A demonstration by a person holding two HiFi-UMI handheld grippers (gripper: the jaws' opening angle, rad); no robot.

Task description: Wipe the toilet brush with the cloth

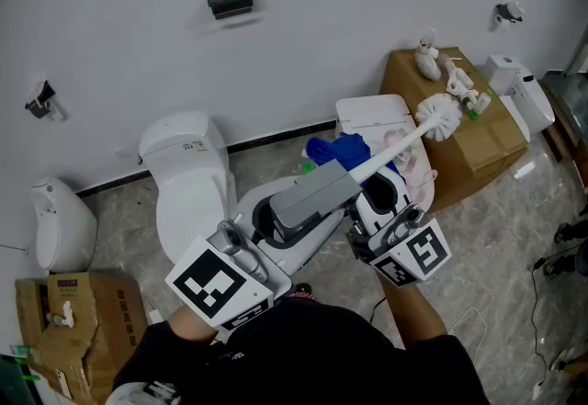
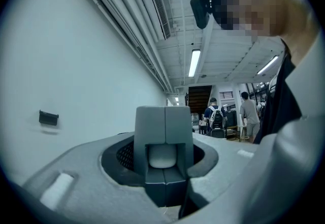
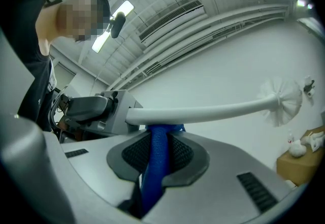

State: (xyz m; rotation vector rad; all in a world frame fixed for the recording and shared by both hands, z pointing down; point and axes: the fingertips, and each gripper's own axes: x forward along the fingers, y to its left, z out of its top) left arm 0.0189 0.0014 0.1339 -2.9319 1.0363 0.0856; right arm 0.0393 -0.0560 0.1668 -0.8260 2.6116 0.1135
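The toilet brush has a grey block handle (image 1: pixel 310 195), a white shaft (image 3: pixel 203 113) and a white bristle head (image 1: pixel 439 117) that points to the upper right. My left gripper (image 1: pixel 276 230) is shut on the grey handle (image 2: pixel 164 134), which fills the space between its jaws. My right gripper (image 1: pixel 378 196) is shut on a blue cloth (image 3: pixel 155 162). The cloth runs up from between the jaws and touches the underside of the shaft. More of the blue cloth (image 1: pixel 338 152) bunches beside the shaft, beyond the handle.
A white toilet (image 1: pixel 188 178) stands below the grippers against the wall. At the right is a cardboard box (image 1: pixel 478 141) with small white items on it, and beside it a white bin lid (image 1: pixel 372 111). Another box (image 1: pixel 78 316) sits at the lower left. People stand far off (image 2: pixel 216 116).
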